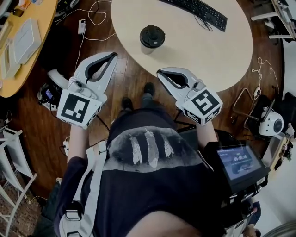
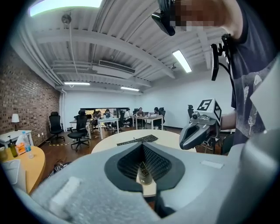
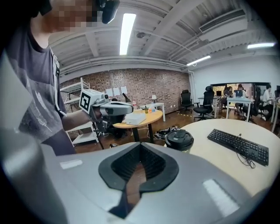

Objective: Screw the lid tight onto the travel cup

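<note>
The travel cup (image 1: 151, 38), pale with a black lid on top, stands upright near the front edge of the round beige table (image 1: 208, 51). My left gripper (image 1: 112, 55) is shut and empty, held over the wooden floor short of the table, left of the cup. My right gripper (image 1: 159, 72) is also shut and empty, below the table's edge and just right of the cup. In the left gripper view the cup (image 2: 145, 173) shows through the gap behind the closed jaws. In the right gripper view the cup (image 3: 179, 141) stands ahead to the right, apart from the gripper (image 3: 140, 146).
A black keyboard (image 1: 199, 11) lies at the table's far side. A yellow round table (image 1: 27, 41) with a white box stands at the left. Cables and a power strip (image 1: 82, 25) lie on the wooden floor. A white folding chair (image 1: 11, 152) stands at lower left.
</note>
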`<state>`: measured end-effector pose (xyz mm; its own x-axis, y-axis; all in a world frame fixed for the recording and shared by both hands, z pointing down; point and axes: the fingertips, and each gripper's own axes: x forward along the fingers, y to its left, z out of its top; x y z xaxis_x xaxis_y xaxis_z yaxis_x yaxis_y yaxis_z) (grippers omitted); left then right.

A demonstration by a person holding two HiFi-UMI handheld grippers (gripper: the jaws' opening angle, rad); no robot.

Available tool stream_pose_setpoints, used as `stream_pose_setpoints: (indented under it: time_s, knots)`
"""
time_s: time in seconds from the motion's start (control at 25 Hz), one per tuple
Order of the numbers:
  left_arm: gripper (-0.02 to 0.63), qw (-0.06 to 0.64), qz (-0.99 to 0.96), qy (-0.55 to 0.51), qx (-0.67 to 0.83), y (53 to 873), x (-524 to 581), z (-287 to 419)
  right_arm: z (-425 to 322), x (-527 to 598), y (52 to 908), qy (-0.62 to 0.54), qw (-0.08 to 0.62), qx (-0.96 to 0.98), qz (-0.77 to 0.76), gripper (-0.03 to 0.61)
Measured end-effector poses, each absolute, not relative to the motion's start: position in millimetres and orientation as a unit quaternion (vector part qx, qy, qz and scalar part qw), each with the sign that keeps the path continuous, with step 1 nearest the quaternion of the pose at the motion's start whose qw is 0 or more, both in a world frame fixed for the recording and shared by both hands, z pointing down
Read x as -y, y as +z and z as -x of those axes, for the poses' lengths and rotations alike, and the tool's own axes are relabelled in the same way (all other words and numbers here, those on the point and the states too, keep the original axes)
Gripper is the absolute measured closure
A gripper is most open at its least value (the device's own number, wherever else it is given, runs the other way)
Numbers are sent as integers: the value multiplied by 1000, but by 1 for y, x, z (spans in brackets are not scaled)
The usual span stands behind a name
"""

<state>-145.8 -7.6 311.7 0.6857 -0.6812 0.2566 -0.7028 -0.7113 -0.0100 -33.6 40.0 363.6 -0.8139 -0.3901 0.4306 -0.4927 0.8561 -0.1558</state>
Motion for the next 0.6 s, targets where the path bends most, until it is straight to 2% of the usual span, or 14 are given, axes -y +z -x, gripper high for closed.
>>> stream_pose_setpoints:
  time_s: [0.16,0.4,0.56,0.6]
  knots:
    - [612,26,-919,149,363,313,25,126,17,-18,378,136,218,938,-234,572]
    - [612,-13,-920,192,343,311,45,101,-4,5,384,133,214,939,-234,571]
    - [609,-55,-937,229,259,315,38,66,-25,16,390,143,205,938,-241,571]
    - [531,-65,-938,241,240,317,35,57,-30,18,393,143,208,937,-240,571]
